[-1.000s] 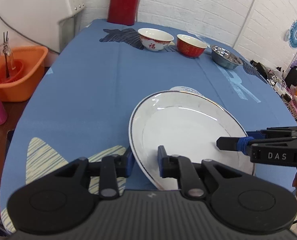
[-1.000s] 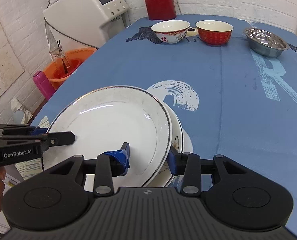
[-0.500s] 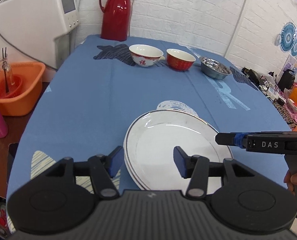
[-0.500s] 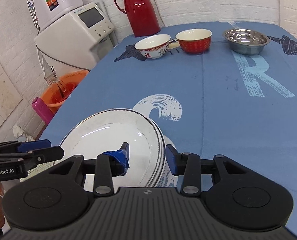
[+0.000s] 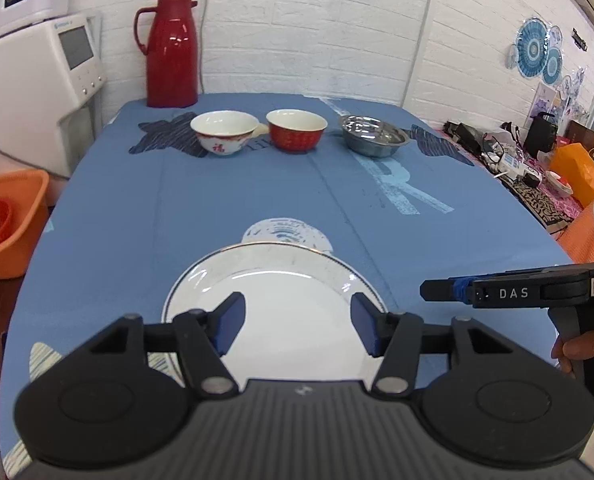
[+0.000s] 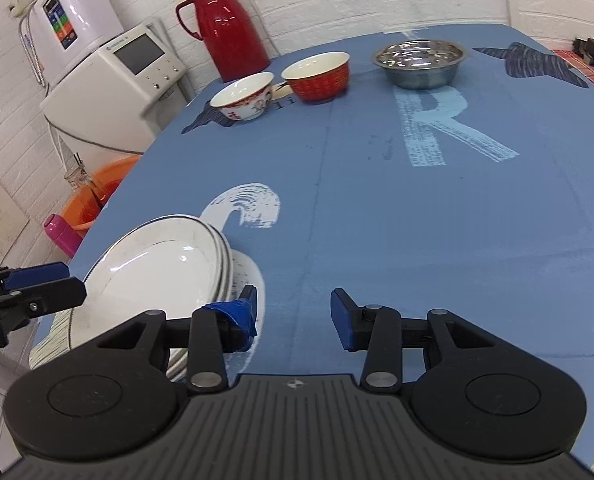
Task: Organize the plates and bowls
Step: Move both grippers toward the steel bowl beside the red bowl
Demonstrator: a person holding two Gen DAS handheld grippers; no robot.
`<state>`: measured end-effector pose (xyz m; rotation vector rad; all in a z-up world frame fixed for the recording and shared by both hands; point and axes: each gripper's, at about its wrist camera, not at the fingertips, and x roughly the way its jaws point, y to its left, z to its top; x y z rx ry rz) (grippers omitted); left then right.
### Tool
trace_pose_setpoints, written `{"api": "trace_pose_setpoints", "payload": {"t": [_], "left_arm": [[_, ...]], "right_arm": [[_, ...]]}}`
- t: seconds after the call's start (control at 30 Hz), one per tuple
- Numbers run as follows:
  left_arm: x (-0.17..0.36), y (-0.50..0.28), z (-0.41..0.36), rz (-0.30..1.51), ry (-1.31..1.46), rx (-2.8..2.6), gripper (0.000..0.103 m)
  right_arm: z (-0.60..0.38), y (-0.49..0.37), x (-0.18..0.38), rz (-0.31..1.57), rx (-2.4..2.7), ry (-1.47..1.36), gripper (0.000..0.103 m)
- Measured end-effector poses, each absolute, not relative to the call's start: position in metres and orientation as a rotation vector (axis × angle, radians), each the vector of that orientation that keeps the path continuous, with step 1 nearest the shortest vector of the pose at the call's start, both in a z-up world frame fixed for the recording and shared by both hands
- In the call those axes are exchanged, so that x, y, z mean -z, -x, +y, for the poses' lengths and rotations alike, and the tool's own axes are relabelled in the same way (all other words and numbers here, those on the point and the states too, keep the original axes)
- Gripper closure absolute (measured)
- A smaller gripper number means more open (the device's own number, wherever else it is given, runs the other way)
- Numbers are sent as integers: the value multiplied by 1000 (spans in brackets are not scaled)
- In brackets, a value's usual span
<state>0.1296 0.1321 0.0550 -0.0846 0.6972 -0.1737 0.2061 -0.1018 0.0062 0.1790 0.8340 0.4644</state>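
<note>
On the near left part of the blue tabletop (image 5: pixel 233 208) sat a stack of white plates (image 6: pixel 153 268) with thin dark rims, flat and level on the cloth, partly covering a pale printed swirl. My left hand-held gripper (image 5: pixel 297 322) hung just above the stack with its jaws spread wide and nothing between them, the blue pads clear of the top plate (image 5: pixel 281 300). My right hand-held gripper (image 6: pixel 293 314) was also spread wide and empty, beside the right edge of the stack over bare blue cloth; from its camera I could see the rims of at least two or three plates nested together. My right hand (image 5: pixel 581 350) showed at the edge of the left view, wrapped round the handle of its tool. Well apart from the plates, near the far edge, three bowls stood upright in a row: a white bowl with red markings (image 5: pixel 224 133) on the left, a red bowl (image 5: pixel 296 130) just beside it, and a stainless steel bowl (image 5: pixel 374 136) a little further right. Behind them, at the far left corner, stood a red thermos jug (image 5: pixel 171 50). Off the left side of the tabletop I could make out a white appliance with a screen (image 6: pixel 117 76) and an orange basin (image 5: pixel 7 224).
</note>
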Motion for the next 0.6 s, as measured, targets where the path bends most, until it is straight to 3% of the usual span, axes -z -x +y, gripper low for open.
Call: {"api": "trace_pose_setpoints", "payload": {"t": [0.6], "left_arm": [[-59,-222,76,775,39,253,44]], "right_arm": [[-181,-272,7,947,-296,-308,77]]}}
